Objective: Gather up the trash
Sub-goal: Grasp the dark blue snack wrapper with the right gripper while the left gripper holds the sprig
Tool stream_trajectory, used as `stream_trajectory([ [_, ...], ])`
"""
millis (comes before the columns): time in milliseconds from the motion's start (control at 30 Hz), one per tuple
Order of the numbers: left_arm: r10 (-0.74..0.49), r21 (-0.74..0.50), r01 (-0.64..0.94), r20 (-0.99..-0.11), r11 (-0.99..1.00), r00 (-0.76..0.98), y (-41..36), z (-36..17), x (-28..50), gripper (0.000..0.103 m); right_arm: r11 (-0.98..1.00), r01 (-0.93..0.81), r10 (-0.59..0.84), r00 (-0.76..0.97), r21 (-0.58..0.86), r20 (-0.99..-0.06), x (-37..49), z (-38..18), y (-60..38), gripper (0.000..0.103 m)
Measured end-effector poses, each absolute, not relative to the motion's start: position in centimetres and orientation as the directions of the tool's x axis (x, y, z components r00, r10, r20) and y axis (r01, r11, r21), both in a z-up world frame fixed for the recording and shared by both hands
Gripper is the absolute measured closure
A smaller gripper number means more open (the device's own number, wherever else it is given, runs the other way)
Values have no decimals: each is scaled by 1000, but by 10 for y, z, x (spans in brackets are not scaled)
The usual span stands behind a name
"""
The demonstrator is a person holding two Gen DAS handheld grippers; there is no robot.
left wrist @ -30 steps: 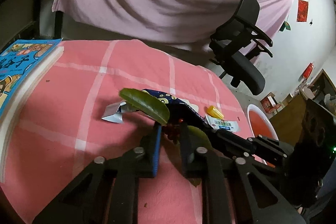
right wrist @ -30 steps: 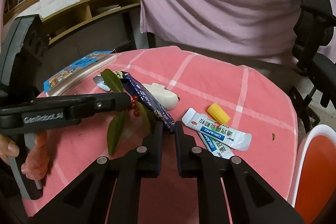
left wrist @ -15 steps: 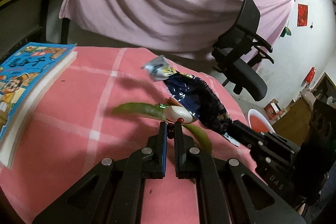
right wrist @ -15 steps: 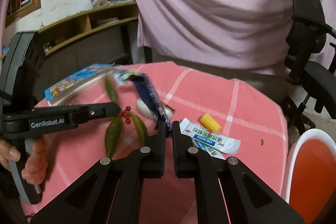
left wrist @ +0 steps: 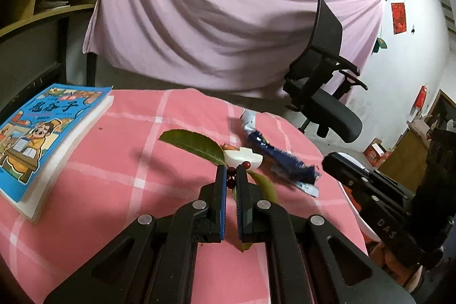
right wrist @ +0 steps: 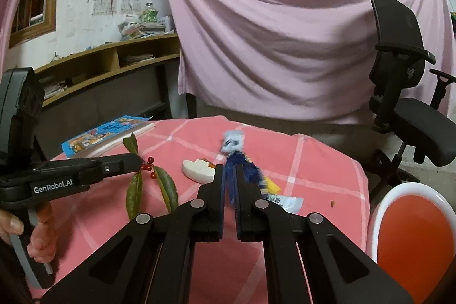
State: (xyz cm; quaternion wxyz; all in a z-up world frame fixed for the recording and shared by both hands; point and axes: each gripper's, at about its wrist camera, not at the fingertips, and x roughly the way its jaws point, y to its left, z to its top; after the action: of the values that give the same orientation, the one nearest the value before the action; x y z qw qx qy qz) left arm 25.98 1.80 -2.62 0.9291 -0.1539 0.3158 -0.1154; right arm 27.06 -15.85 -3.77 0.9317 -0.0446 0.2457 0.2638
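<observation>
with both tongs clamped, left gripper (left wrist: 231, 172) on a berry sprig (left wrist: 199, 146) and right gripper (right wrist: 228, 171) on a blue wrapper (right wrist: 238, 161), carry each level over the red bin (right wrist: 413, 232), then release.

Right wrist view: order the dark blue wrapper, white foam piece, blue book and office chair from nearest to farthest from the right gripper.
1. Dark blue wrapper, clamped in the right gripper.
2. White foam piece, just left.
3. Blue book, far left table edge.
4. Office chair, right, beyond the table.
</observation>
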Motion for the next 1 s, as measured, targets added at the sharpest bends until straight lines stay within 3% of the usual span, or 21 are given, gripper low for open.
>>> stream_trajectory([
  [233,-304,-382,70,-598,921,741,24,-33,266,99,874,-479,428,684,79,-591,292,-49,-157,95],
  [300,-303,-397,50,-607,916,734,28,-35,268,99,876,-477,418,680,70,-602,296,-50,-154,88],
  [333,-304,-403,43,-612,914,730,29,-36,269,99,880,-472,407,685,58,-605,299,-50,-151,75],
  [367,-305,-407,39,-615,913,727,31,-36,270,99,882,-467,402,689,54,-603,299,-51,-152,69],
  [533,-312,-412,40,-620,910,720,32,-35,271,99,896,-440,376,690,55,-618,309,-54,-158,67],
  [633,-316,-414,42,-621,909,717,34,-35,270,99,906,-421,352,705,37,-615,315,-54,-162,54],
  [900,-321,-425,33,-628,905,709,36,-34,272,99,878,-464,416,621,116,-664,339,-63,-161,48],
  [1000,-322,-424,35,-630,905,707,35,-34,274,99,866,-487,425,596,114,-681,338,-66,-156,55],
])
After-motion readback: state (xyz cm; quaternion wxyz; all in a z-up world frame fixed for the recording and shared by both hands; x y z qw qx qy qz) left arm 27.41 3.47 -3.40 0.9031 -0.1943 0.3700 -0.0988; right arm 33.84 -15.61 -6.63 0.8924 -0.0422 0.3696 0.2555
